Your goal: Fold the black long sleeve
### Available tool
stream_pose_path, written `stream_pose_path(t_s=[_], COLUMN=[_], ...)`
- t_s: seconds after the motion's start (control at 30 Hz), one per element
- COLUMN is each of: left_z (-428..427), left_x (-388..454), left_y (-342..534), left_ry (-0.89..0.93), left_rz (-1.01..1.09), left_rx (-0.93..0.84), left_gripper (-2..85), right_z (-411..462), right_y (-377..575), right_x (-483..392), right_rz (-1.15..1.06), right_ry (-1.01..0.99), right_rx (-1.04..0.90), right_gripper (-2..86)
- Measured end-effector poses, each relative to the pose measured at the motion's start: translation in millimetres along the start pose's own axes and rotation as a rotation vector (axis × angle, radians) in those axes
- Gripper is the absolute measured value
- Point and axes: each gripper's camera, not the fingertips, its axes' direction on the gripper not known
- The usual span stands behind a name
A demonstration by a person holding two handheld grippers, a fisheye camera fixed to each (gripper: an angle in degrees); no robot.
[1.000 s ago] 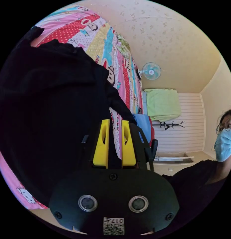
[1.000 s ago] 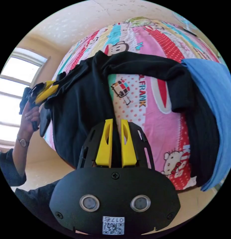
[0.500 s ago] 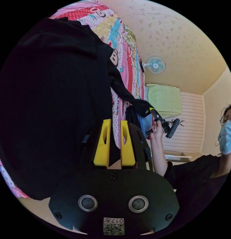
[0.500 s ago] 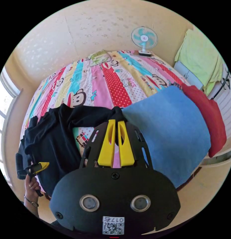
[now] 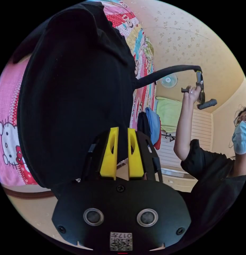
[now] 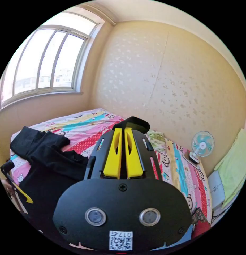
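Note:
The black long sleeve lies across the cartoon bedsheet, close up in the left gripper view. My left gripper is shut on its lower edge near the bed's side. One sleeve stretches taut up to my right gripper, raised high in a hand. In the right gripper view, my right gripper is shut on the black cuff. The shirt body lies below on the bed, with the left gripper at its near edge.
The bedsheet runs to a patterned wall, with a small fan at its far end. A window is on the left. Folded blue and red clothes sit on the bed's corner. A green cloth drapes a cabinet. The person stands beside the bed.
My right gripper has lifted the sleeve cuff from the bed to high in the air, pulling the sleeve taut. The left gripper stays shut on the shirt's edge.

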Motion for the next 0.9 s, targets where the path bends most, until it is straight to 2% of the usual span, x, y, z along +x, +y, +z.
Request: stream_pose_path(t_s=[0.07,0.1,0.17,0.2,0.23,0.3,0.4,0.47,0.53,0.63,0.67,0.7,0.8,0.83,0.9], left_z=[-11.5,-20.0,-34.8,-46.6,-52.5,-76.0,-92.6,-94.2,-87.1,-73.2,-70.5,-67.0,-78.7,-85.7,-121.9], left_x=[-4.0,-6.5,-11.8,-16.3,-18.8,-33.6,-59.2,-73.4,-85.2,-88.2,-85.0,-82.1,-66.0,-61.0,-37.4], left_y=[1.9,3.2,6.2,9.7,11.7,22.1,33.4,38.6,40.3,43.5,42.3,35.4,17.1,12.5,-13.2], left_ry=[-0.016,-0.037,-0.09,-0.133,-0.156,-0.266,-0.388,-0.442,-0.432,-0.483,-0.545,-0.562,-0.49,-0.482,-0.349], left_rz=[0.004,0.012,0.011,0.007,0.003,-0.029,-0.102,-0.141,-0.154,-0.132,-0.136,-0.137,-0.097,-0.086,-0.011], left_rx=[0.016,0.024,0.037,0.055,0.064,0.107,0.117,0.111,0.082,0.097,0.087,0.008,-0.102,-0.104,-0.047], left_gripper=[6.7,6.9,8.2,9.5,10.1,12.2,15.3,16.5,16.7,14.2,11.2,7.2,3.8,3.7,3.5], right_z=[48.4,62.2,121.1,134.4,149.6,149.5,130.2,99.9,70.6,28.1,17.7,13.0,-18.1,-23.4,-30.5], right_y=[-18.3,-19.2,-12.9,-8.1,5.0,33.1,96.1,155.0,201.0,271.0,297.1,307.0,298.4,285.0,257.2], right_x=[-68.8,-86.4,-150.8,-161.5,-169.7,-155.8,-109.7,-77.7,-60.9,-67.6,-81.6,-89.2,-85.8,-67.6,-37.4], right_rz=[0.015,0.01,-0.022,-0.002,0.053,0.165,0.333,0.426,0.515,0.562,0.546,0.533,0.568,0.62,0.666], right_ry=[-0.355,-0.453,-0.757,-0.777,-0.789,-0.767,-0.627,-0.47,-0.405,-0.395,-0.416,-0.445,-0.535,-0.524,-0.524], right_rx=[0.028,0.022,-0.156,-0.225,-0.311,-0.343,-0.48,-0.644,-0.765,-1.005,-1.142,-1.195,-1.128,-1.093,-0.975], right_gripper=[2.4,2.6,4.7,5.4,7.8,9.8,11.5,12.6,13.1,12.8,12.2,11.1,5.4,4.9,4.4])
